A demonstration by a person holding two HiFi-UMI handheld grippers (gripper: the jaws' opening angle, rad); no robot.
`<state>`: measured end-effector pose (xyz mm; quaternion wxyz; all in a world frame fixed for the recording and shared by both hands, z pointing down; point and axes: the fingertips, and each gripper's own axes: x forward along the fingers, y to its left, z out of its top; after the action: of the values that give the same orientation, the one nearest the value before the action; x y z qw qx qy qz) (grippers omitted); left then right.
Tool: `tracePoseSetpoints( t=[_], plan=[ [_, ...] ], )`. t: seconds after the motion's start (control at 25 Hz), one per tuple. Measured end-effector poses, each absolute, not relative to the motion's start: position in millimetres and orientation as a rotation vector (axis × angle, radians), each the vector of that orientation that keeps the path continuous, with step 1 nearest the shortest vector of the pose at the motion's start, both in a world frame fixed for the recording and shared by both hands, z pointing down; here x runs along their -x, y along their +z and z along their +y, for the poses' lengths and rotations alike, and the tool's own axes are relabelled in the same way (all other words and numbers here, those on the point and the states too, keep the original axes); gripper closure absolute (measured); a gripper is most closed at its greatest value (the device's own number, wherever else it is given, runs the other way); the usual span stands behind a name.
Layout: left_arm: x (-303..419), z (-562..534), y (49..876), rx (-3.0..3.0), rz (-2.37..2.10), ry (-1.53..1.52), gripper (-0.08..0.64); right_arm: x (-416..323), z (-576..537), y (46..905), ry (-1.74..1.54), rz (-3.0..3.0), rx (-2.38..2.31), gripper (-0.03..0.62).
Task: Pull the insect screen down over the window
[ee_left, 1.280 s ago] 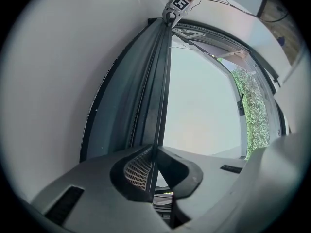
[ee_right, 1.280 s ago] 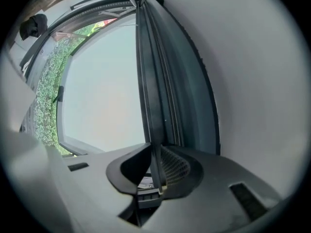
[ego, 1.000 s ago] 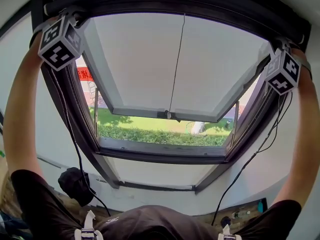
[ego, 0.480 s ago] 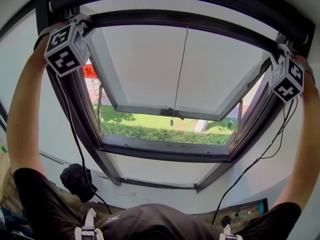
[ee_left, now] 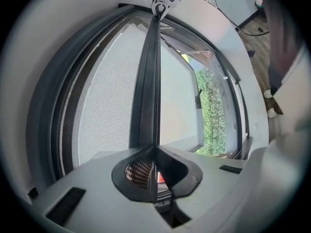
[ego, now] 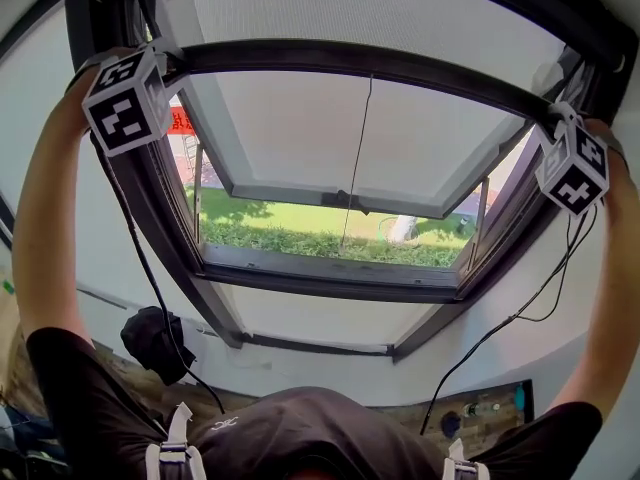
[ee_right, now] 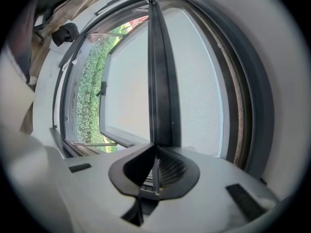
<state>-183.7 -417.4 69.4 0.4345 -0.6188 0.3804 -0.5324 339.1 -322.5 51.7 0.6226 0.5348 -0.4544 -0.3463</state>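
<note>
Closest to my left camera, the left gripper (ee_left: pixel 155 150) has its fingers pressed together on the thin near edge of the insect screen's pull bar (ee_left: pixel 149 81). The bar comes straight out from between them and runs away toward the far side of the window. The right gripper (ee_right: pixel 156 150) mirrors that, with its fingers pinched tight on the other end of the same bar and no gap between the pads.

From the head camera I see both grippers raised overhead, one at each end of the bar. The bar spans the window frame (ego: pixel 330 276) high up and is dark, narrow and flat. Above it, the insect screen (ego: pixel 390 8) shows as a pale grey fine mesh covering only the upper strip of the opening. Below the bar the opening is uncovered, and a thin cord (ego: pixel 357 148) hangs from the bar's middle. Farther out, the glazed sash (ego: pixel 300 133) is swung open outward, and past it lie grass (ego: pixel 300 223) and a hedge (ego: pixel 330 250).
</note>
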Motion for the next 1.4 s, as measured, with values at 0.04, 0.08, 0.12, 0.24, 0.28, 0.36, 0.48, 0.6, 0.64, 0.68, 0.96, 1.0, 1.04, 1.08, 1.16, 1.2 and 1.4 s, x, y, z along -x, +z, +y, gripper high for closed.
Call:
tracePoseSetpoints(
  t=[0.04,0.08,0.12,0.24,0.28,0.36,0.48,0.6,0.64,0.68,0.96,1.0,1.04,1.08,1.16,1.2,1.4],
  plan=[
    [183.6,-417.0,78.4,1.546,0.936,-1.338,0.535,-339.7,-322.9,60.5,-0.796,-1.041,-1.217,0.569],
    [183.9,-416.3,86.3,1.547,0.931,-1.345,0.535,-340.2,-322.8,68.1,-0.797,-1.036,-1.21,0.569],
    [184.2,-415.5,93.2,1.546,0.929,-1.348,0.535,-339.9,-322.0,74.3,-0.798,-1.034,-1.204,0.569],
    [183.9,-414.4,112.1,1.55,0.926,-1.357,0.535,-339.0,-319.9,92.3,-0.785,-1.037,-1.186,0.569],
    [183.8,-414.3,118.9,1.553,0.925,-1.364,0.535,-339.2,-319.7,99.1,-0.779,-1.037,-1.18,0.569],
    [184.7,-414.1,132.9,1.555,0.921,-1.387,0.535,-341.3,-319.4,113.3,-0.765,-1.031,-1.168,0.569],
    [186.3,-413.4,153.7,1.565,0.898,-1.429,0.535,-343.5,-320.7,134.1,-0.741,-1.042,-1.15,0.569],
    [186.0,-413.2,171.1,1.563,0.885,-1.445,0.535,-344.4,-321.0,153.0,-0.732,-1.054,-1.143,0.569],
    [185.6,-413.6,174.2,1.557,0.888,-1.44,0.535,-345.3,-320.5,156.8,-0.731,-1.053,-1.147,0.569],
    [185.0,-414.4,175.6,1.55,0.894,-1.433,0.535,-346.0,-320.2,158.8,-0.732,-1.052,-1.154,0.569],
    [183.3,-415.8,206.7,1.591,0.864,-1.443,0.535,-346.7,-322.4,189.8,-0.674,-1.066,-1.121,0.569],
    [183.5,-415.5,216.6,1.608,0.846,-1.456,0.535,-345.3,-322.9,199.5,-0.662,-1.071,-1.103,0.569],
    [183.6,-415.2,227.3,1.622,0.829,-1.467,0.535,-343.4,-323.4,209.6,-0.656,-1.076,-1.086,0.569],
    [183.5,-414.6,238.6,1.633,0.815,-1.475,0.535,-342.0,-323.3,220.2,-0.652,-1.08,-1.072,0.569],
    [183.3,-412.9,261.3,1.648,0.801,-1.483,0.535,-341.3,-321.9,241.5,-0.641,-1.09,-1.052,0.569],
    [183.5,-412.2,271.8,1.651,0.799,-1.486,0.535,-341.4,-321.3,251.7,-0.631,-1.098,-1.044,0.569],
    [182.5,-412.2,328.6,1.677,0.762,-1.529,0.534,-342.8,-320.7,308.6,-0.565,-1.128,-0.985,0.569]
  ],
)
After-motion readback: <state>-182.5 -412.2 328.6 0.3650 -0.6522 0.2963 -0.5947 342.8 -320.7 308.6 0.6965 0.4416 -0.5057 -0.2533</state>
